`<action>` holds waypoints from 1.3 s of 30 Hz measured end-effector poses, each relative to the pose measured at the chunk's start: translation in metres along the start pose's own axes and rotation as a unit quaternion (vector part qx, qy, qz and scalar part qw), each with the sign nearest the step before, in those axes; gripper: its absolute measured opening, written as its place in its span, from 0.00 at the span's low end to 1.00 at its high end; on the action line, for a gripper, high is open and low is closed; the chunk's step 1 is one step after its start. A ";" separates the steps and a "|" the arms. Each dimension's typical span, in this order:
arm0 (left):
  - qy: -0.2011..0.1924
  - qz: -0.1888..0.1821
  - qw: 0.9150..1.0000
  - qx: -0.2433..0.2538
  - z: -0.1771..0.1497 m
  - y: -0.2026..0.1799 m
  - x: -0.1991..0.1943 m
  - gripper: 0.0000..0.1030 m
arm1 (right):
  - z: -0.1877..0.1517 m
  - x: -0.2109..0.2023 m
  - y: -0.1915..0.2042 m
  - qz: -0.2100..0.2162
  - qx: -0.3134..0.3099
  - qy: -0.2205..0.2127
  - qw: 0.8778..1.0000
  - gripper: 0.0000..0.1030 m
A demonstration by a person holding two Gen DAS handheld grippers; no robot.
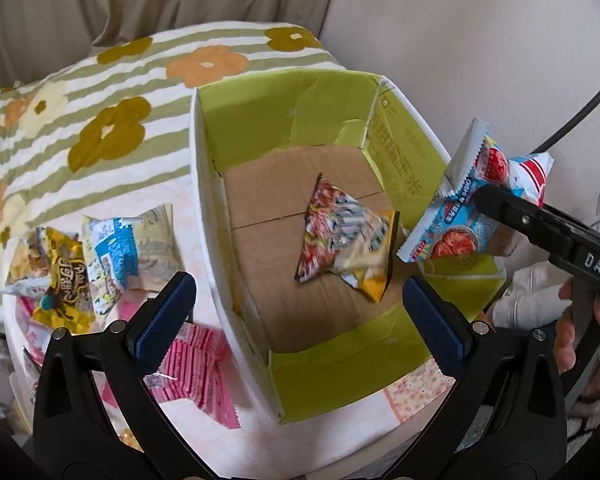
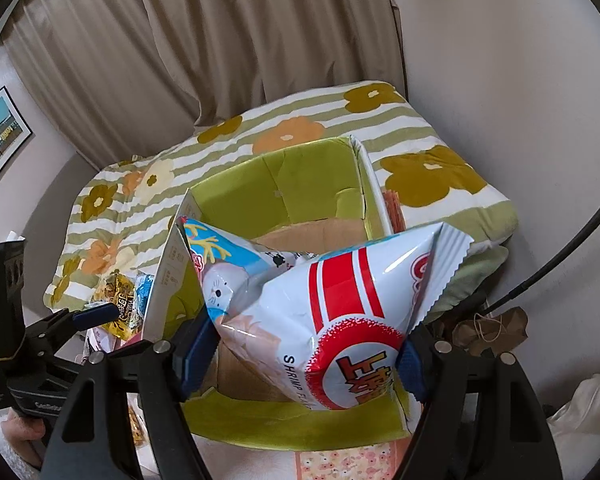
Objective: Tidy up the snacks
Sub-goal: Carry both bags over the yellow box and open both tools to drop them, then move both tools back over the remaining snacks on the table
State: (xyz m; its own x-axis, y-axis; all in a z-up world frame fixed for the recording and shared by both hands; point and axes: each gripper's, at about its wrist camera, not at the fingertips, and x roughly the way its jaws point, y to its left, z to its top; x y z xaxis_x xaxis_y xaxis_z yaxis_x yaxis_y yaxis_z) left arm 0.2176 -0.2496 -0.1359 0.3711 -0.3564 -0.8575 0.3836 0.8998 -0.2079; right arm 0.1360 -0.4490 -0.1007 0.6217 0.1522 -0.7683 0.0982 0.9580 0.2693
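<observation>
Loose snack packets (image 1: 80,264) heaped at counter's left edge, awaiting sorting. Left claw (image 1: 300,308) released, jaws wide, empty, hovering over box (image 1: 204,208) near wall. One packet (image 1: 348,236) lies flat on box floor. Right claw (image 2: 304,344) clenched on shrimp chips bag (image 2: 332,304), held above box's right side, likely for dropping in.

The box (image 1: 236,120) is lime green inside, with a plain brown cardboard floor. Behind the box, the blanket (image 1: 100,92) has green and white stripes with olive and orange flowers. Left of the box lies a pink striped packet (image 1: 202,372).
</observation>
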 end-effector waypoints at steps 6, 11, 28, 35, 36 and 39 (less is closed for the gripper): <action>-0.008 0.001 1.000 -0.015 0.000 0.009 -0.002 0.99 | 0.024 0.017 0.013 0.002 -0.022 0.009 1.000 0.72; -0.013 0.012 0.999 -0.028 -0.001 0.019 -0.007 0.99 | 0.027 0.032 0.022 0.019 -0.027 0.028 0.999 0.76; -0.052 0.022 0.996 -0.064 -0.020 0.017 -0.039 0.99 | -0.011 -0.020 0.022 0.044 -0.064 -0.020 0.997 0.98; -0.086 0.048 0.992 -0.082 -0.041 0.012 -0.075 0.99 | -0.019 -0.041 0.037 0.075 -0.102 -0.033 0.991 0.98; -0.089 0.054 0.991 -0.086 -0.046 0.013 -0.080 1.00 | -0.021 -0.042 0.040 0.084 -0.105 -0.032 0.990 0.98; -0.090 0.084 0.987 -0.107 -0.066 0.022 -0.098 1.00 | -0.026 -0.043 0.055 0.120 -0.114 -0.030 0.986 0.98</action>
State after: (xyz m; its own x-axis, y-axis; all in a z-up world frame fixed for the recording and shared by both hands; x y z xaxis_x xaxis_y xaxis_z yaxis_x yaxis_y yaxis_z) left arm 0.1339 -0.1777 -0.0872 0.5654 -0.2186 -0.7953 0.1236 0.9758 -0.1803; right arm 0.0945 -0.3968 -0.0683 0.6518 0.3733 -0.6602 -0.2302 0.9268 0.2967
